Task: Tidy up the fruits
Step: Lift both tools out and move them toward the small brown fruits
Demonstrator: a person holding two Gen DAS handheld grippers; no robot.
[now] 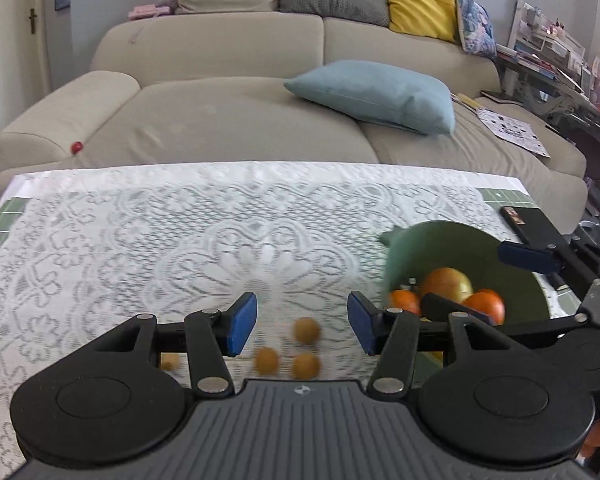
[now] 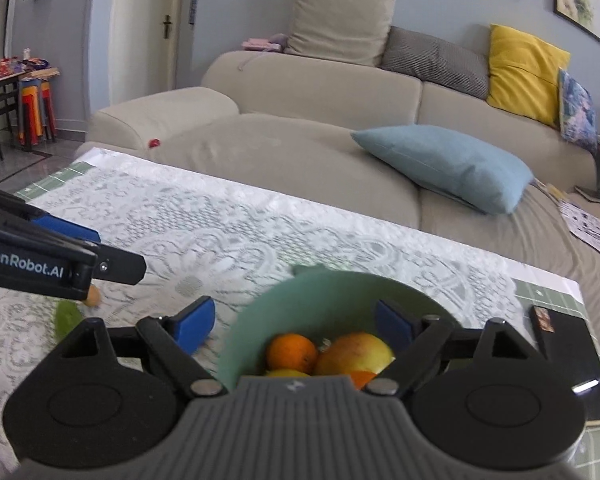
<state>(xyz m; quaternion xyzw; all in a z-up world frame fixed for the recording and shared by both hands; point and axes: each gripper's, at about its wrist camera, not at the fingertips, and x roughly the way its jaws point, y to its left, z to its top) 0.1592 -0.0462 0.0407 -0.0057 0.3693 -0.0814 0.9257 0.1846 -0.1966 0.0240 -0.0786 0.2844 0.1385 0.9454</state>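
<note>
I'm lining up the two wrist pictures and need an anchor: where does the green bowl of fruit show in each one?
Left wrist view: the green bowl sits at the right, beyond the left gripper's right finger, on the lace cloth.
Right wrist view: it fills the lower centre, with the right gripper open astride its rim.
Shared landmark: the light blue cushion on the sofa.

Lace-covered table (image 1: 140,240) carries green bowl (image 1: 440,240) (fruit-filled), small brown fruits (image 1: 307,331).
</note>
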